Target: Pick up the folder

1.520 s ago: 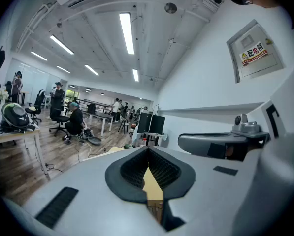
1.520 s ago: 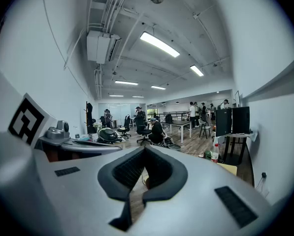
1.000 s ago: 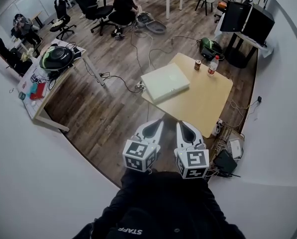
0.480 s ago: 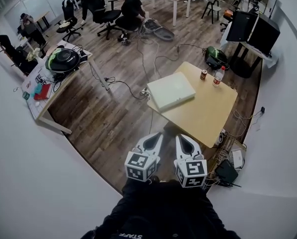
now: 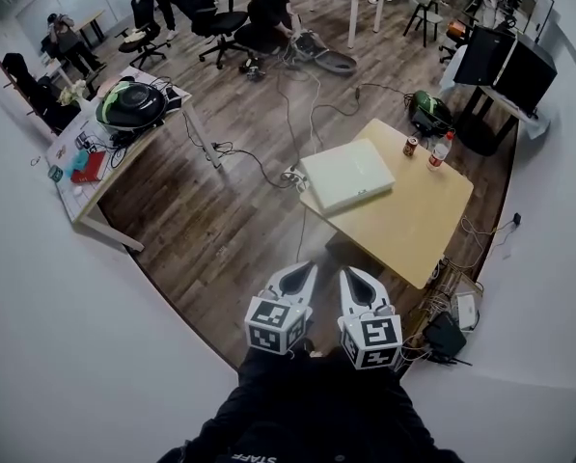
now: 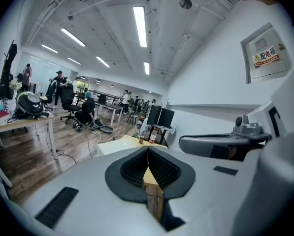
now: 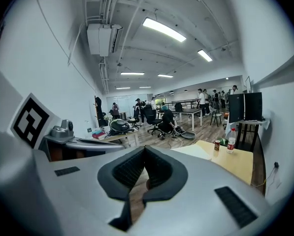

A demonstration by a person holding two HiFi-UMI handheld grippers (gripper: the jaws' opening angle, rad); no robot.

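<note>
The white folder (image 5: 348, 175) lies flat on the near-left corner of a light wooden table (image 5: 418, 222), out ahead of both grippers. My left gripper (image 5: 302, 270) and right gripper (image 5: 351, 274) hang side by side over the wood floor, short of the table, pointing toward it. Both are shut with nothing between the jaws. In the left gripper view the shut left gripper (image 6: 147, 149) points toward the table, with the folder (image 6: 112, 146) just left of its tips. The right gripper view has the right gripper (image 7: 145, 149) shut too, and the folder (image 7: 192, 151) to the right of it.
A can (image 5: 410, 147) and a plastic bottle (image 5: 438, 150) stand at the table's far edge. Cables and a power strip (image 5: 291, 175) lie on the floor by the table's left corner. A cluttered desk (image 5: 95, 177) stands to the left, monitors (image 5: 519, 66) at the back right, seated people further off.
Both grippers have sunk a little in the head view and stayed shut. The table with the folder has drifted right and down in the picture as the camera moved.
</note>
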